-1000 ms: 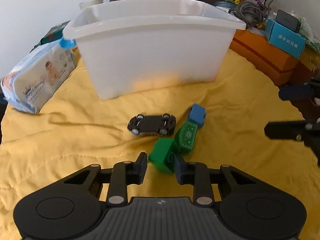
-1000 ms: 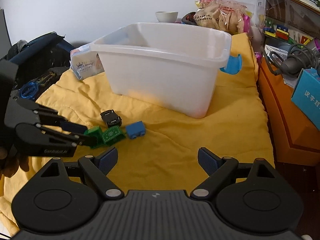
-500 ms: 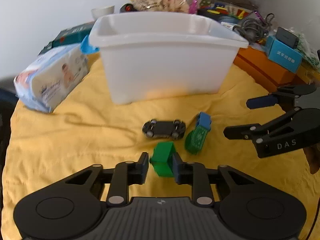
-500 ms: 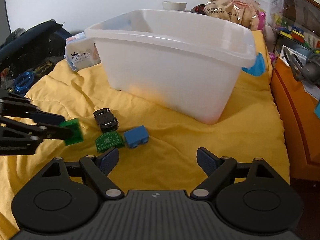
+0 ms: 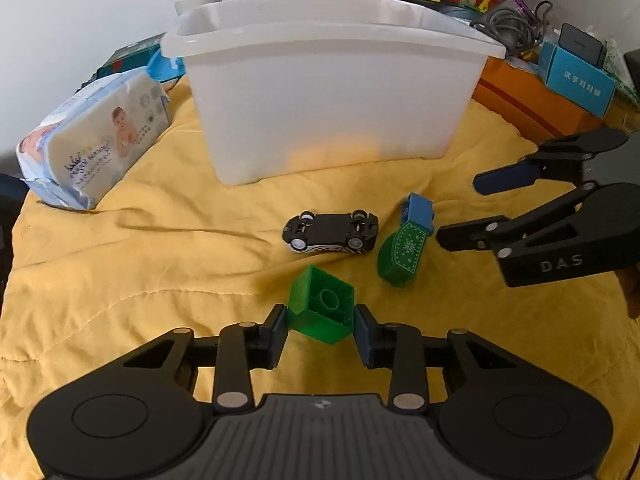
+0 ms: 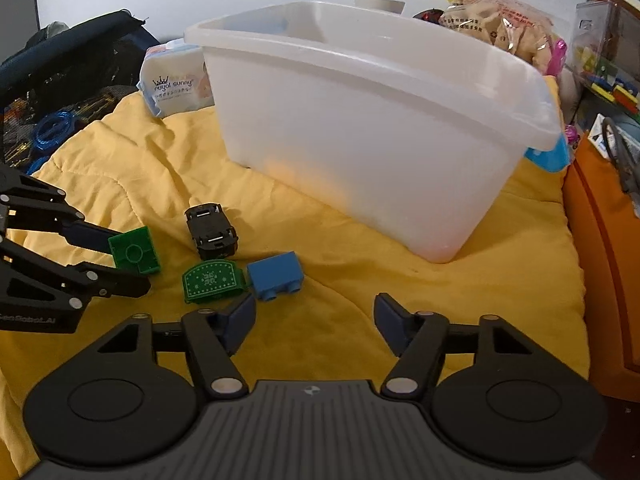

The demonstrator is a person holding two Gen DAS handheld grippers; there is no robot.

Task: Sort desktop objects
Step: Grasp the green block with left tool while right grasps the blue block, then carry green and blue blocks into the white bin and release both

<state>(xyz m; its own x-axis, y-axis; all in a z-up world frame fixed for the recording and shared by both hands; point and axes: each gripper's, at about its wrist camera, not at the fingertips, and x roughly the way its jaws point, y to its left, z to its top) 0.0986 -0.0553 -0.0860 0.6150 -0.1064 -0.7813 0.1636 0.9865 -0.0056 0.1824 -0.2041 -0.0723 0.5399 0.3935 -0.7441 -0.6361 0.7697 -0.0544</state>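
L gripper closing, pads pinching green block; R gripper closing, nothing between.

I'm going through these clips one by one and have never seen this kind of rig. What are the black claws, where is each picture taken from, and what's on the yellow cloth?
There is no robot: a person holds a two-finger gripper in each hand, and a fisheye camera on each looks forward along its fingers.

In the left wrist view, the left gripper has a green block between its pads, hollow underside facing the camera; its jaws are closing. The right gripper has nothing between its jaws, which are also closing.

On the yellow cloth lie an overturned black toy car, a green patterned piece and a blue brick. Behind them stand a white plastic bin and a wipes pack.
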